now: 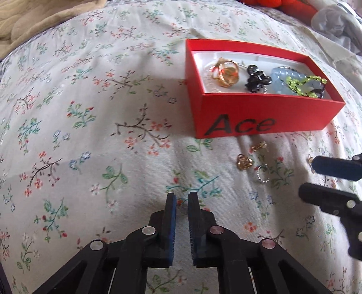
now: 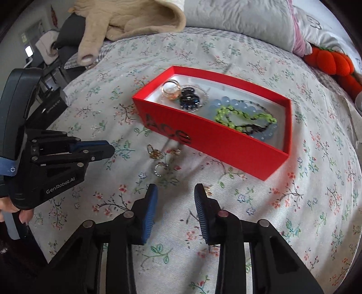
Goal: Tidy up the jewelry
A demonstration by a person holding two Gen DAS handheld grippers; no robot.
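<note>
A red box [image 1: 260, 113] [image 2: 210, 138] marked "Ace" sits on the floral bedspread. It holds gold rings [image 1: 226, 71], a black piece [image 1: 256, 81], a blue bead bracelet [image 1: 280, 82] and a green bead string [image 2: 244, 116]. In front of the box lie a gold earring [image 1: 244, 161], a smaller gold piece [image 1: 259, 145] and a silver ring [image 1: 262, 174] [image 2: 161, 169]. Another small gold piece [image 2: 207, 190] lies beside my right gripper's right finger. My left gripper [image 1: 182, 196] is nearly shut and empty, left of the loose pieces. My right gripper [image 2: 175, 188] is open and empty just before them.
A beige blanket [image 2: 126, 20] lies at the back left. An orange plush toy [image 2: 332, 61] and a pillow [image 2: 237, 18] lie at the back right. The bedspread [image 1: 90, 113] spreads left of the box.
</note>
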